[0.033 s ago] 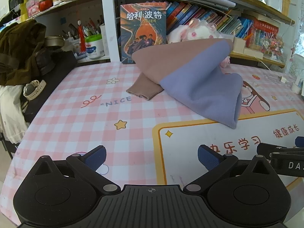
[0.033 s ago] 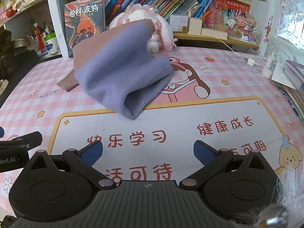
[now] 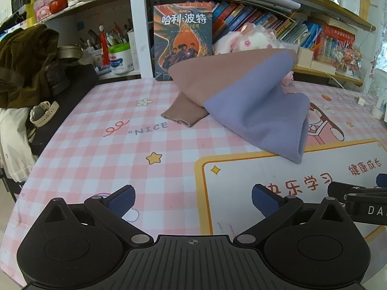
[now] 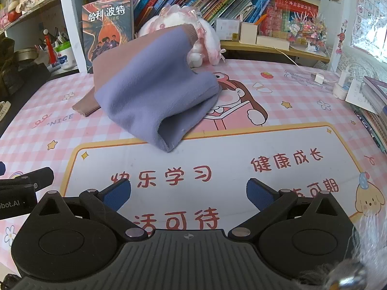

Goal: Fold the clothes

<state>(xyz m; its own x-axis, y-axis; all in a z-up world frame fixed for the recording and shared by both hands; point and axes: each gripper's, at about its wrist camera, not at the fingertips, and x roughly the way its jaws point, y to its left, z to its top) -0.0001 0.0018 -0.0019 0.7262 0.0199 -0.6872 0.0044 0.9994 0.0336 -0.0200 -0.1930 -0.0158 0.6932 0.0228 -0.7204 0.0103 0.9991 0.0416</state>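
A lavender and mauve-brown garment lies bunched at the middle back of the pink checked table mat, its far part propped against a plush toy. One brown sleeve cuff lies flat to its left. In the right wrist view the garment lies ahead and left. My left gripper is open and empty, low over the mat's near part, well short of the garment. My right gripper is open and empty over the mat's printed white panel. Each gripper shows at the edge of the other's view.
A standing book and shelves of books line the back. A dark jacket and a watch hang at the left edge. A charger and cables and stacked books lie at the right.
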